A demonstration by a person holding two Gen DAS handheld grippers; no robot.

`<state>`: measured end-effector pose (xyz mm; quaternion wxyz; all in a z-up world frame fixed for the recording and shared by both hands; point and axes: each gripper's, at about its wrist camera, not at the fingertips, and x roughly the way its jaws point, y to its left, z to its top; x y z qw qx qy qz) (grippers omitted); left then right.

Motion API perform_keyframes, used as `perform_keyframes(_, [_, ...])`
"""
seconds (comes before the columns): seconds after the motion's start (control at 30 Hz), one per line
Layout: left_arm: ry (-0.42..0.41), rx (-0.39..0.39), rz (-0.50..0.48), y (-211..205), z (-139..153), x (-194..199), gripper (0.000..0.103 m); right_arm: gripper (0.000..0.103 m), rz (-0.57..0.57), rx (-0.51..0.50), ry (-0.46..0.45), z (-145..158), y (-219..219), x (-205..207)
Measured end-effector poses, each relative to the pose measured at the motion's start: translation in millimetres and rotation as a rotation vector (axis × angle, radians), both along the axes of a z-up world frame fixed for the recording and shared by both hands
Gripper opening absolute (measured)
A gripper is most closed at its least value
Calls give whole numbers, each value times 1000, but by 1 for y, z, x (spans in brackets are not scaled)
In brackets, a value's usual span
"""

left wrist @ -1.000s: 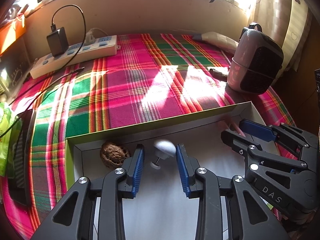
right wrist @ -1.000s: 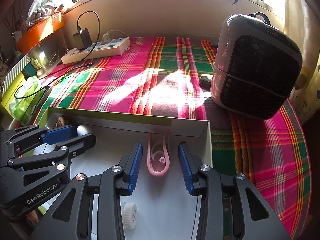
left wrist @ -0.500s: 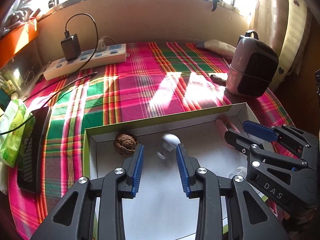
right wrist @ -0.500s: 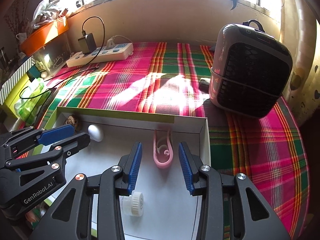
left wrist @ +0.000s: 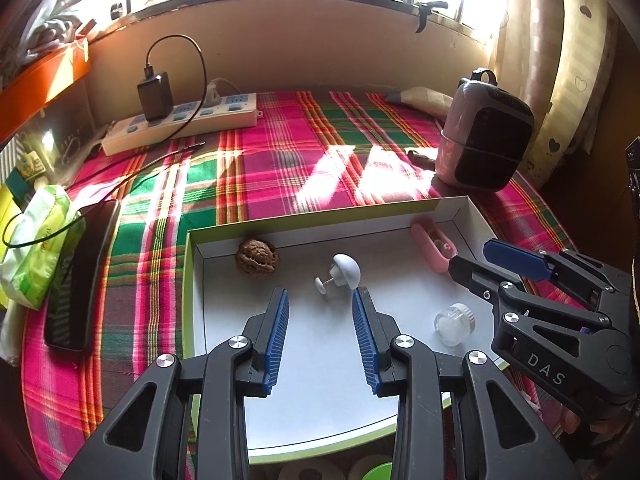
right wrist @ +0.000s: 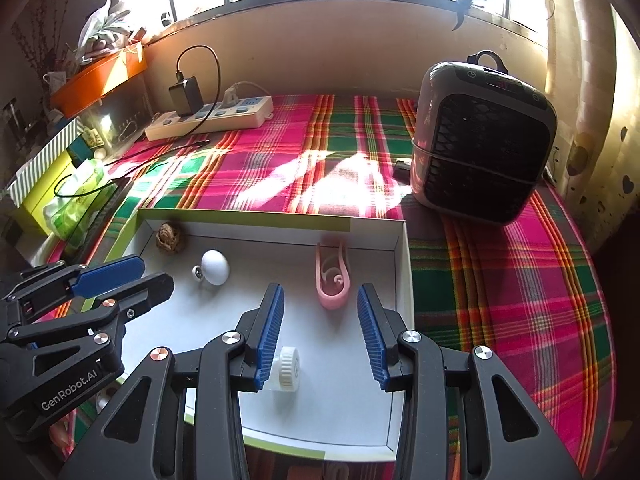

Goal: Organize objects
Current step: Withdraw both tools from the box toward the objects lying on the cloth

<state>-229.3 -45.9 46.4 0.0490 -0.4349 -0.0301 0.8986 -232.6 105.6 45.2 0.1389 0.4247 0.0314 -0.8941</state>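
Note:
A shallow white box with a green rim (left wrist: 192, 264) (right wrist: 402, 264) lies on the plaid cloth. In it are a brown walnut (left wrist: 256, 258) (right wrist: 170, 238), a white knob hook (left wrist: 344, 270) (right wrist: 214, 267), a pink clip (left wrist: 434, 249) (right wrist: 332, 280) and a small clear jar with a white cap (left wrist: 454, 323) (right wrist: 286, 368). My left gripper (left wrist: 320, 320) (right wrist: 128, 276) is open and empty above the box, just short of the hook. My right gripper (right wrist: 320, 328) (left wrist: 472, 262) is open and empty above the box, just short of the pink clip.
A pink and black fan heater (left wrist: 486, 140) (right wrist: 484, 140) stands at the right. A white power strip with a black charger (left wrist: 180, 120) (right wrist: 208, 116) lies at the back. A black phone (left wrist: 80, 272) and a green tissue pack (left wrist: 40, 248) lie at the left.
Both grippers have pulled back and up from the box, both still open. The jar has come into view. The objects in the box have not moved.

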Motion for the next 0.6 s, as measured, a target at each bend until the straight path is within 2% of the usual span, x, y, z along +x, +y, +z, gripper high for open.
perform_keyframes(0.17, [10,3,3,-1,3,12,31,40,-1,-6,1,1,3,9])
perform_keyframes(0.33, [17,3,10,-3,4,24,31,45,3,-20,11,3,4,20])
perform_keyframes(0.6, [31,17,28,-11,7,43,31,46,5,-31,38,9,8,40])
